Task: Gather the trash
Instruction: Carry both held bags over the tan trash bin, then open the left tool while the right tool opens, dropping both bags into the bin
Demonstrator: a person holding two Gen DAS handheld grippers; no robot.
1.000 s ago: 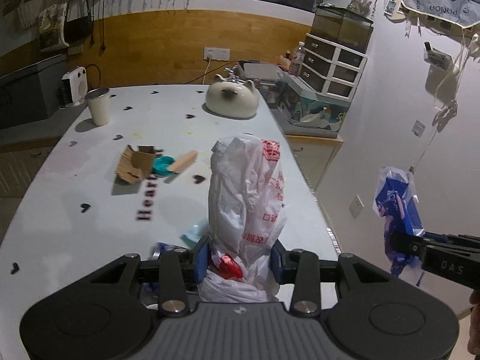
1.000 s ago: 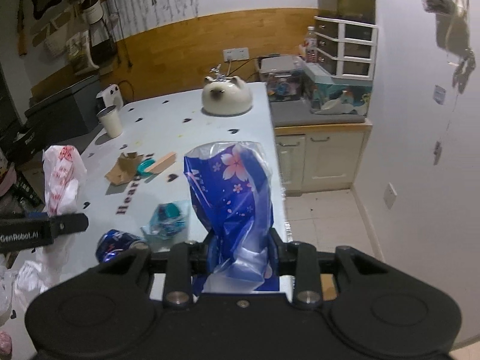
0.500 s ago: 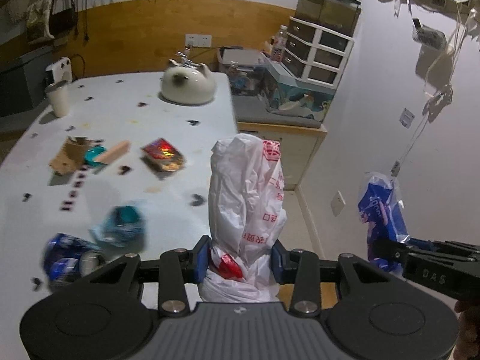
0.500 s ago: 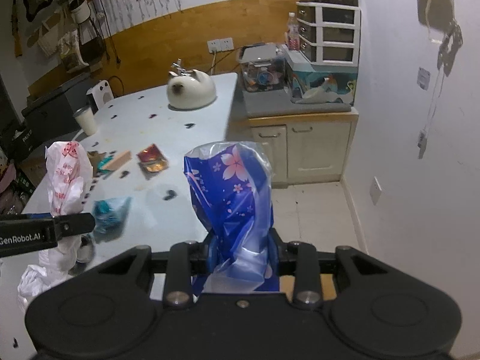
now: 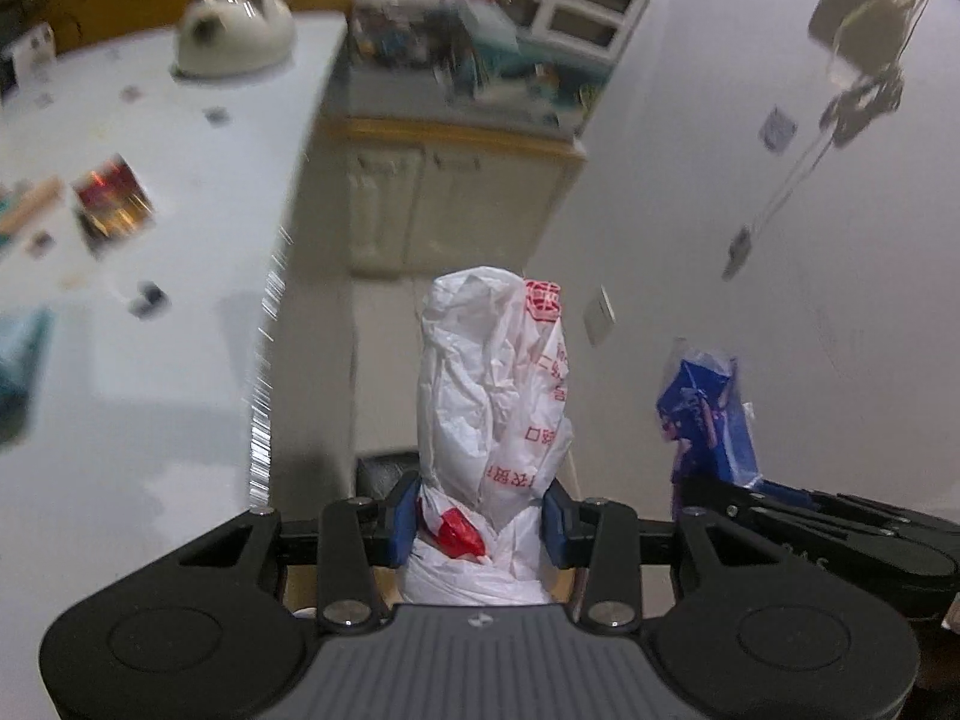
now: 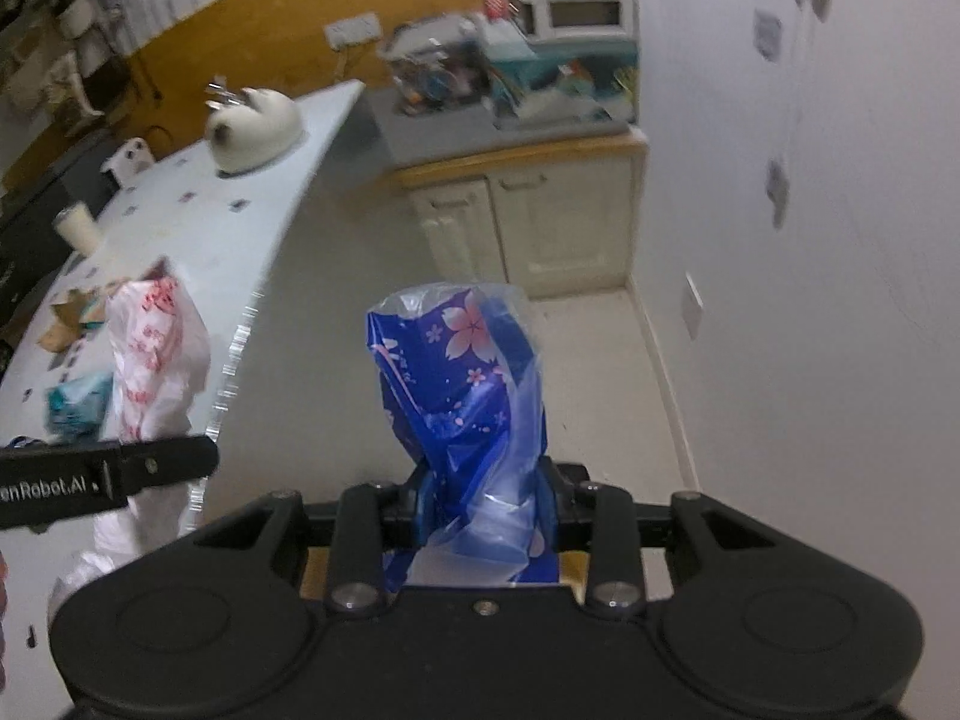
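My left gripper (image 5: 480, 519) is shut on a white plastic bag with red print (image 5: 495, 396), which stands up between the blue pads. My right gripper (image 6: 483, 507) is shut on a blue plastic bag with pink flowers (image 6: 459, 372). Both are held past the right edge of the white table (image 5: 180, 312), above the floor. The blue bag also shows in the left wrist view (image 5: 708, 414), and the white bag in the right wrist view (image 6: 153, 354). A dark bin rim (image 5: 384, 468) shows just below the white bag.
On the table lie a red snack wrapper (image 5: 111, 201), a teal wrapper (image 6: 75, 399), cardboard scraps (image 6: 66, 315), a paper cup (image 6: 75, 228) and a white cat-shaped pot (image 6: 252, 129). A cream cabinet (image 6: 528, 222) with cluttered top stands ahead. A white wall (image 6: 810, 300) is on the right.
Both grippers have swung right with their bags, from over the table to past its edge above the floor. The view is blurred by the motion. Both grips are unchanged.
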